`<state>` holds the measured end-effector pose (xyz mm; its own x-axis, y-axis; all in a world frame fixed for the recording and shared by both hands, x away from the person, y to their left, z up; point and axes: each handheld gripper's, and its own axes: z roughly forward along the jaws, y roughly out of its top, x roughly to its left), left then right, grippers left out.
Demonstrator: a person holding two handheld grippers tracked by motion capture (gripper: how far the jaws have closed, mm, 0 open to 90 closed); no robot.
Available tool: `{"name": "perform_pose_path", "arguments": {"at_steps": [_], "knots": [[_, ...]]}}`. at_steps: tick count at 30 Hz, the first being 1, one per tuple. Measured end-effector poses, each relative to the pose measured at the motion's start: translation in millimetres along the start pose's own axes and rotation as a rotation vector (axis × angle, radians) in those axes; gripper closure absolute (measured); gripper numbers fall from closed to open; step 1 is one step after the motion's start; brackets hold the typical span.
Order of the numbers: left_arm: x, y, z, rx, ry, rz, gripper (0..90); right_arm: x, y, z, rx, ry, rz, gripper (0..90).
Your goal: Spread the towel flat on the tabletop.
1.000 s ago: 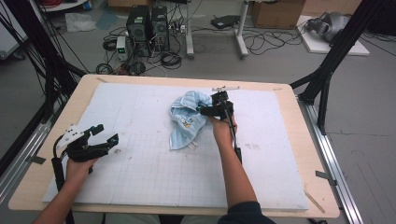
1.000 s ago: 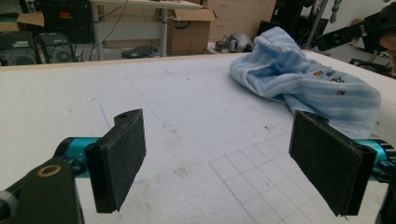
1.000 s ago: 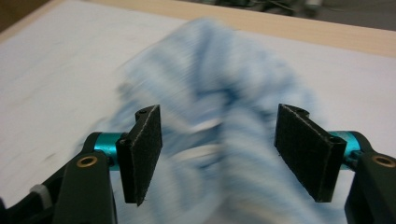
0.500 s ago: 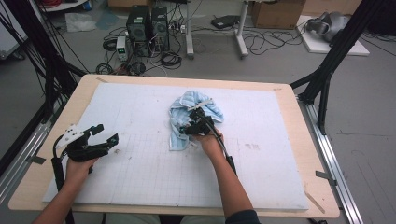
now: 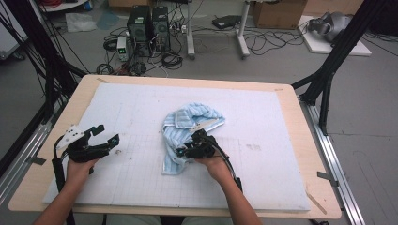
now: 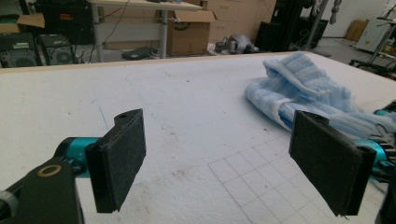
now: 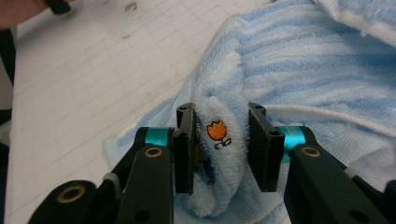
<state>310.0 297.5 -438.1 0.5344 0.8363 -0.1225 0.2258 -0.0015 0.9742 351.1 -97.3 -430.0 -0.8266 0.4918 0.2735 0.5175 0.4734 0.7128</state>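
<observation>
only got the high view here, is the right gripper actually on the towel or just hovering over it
Observer: On it. The right gripper has just been closing its jaws, with a fold of the blue towel between the pads.
Operator: which bit of it
Observer: The fold bearing a small orange embroidered flower.
Operator: left one holding anything
Observer: No, the left gripper stands wide open, nothing between its pads.
</observation>
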Motion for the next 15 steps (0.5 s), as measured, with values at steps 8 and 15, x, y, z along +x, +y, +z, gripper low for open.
{"name": "perform_pose_path", "arguments": {"at_steps": [8,15], "knots": [[0.0,-0.1,-0.2,0.005,0.003,0.000,19.2,22.8,-12.9,-17.9,-0.014,0.040,-0.034,70.3],[-1.2,2.1,-0.8,0.010,-0.001,-0.003,22.9,15.0,-24.6,-40.2,-0.124,-0.032,0.009,43.9]]}}
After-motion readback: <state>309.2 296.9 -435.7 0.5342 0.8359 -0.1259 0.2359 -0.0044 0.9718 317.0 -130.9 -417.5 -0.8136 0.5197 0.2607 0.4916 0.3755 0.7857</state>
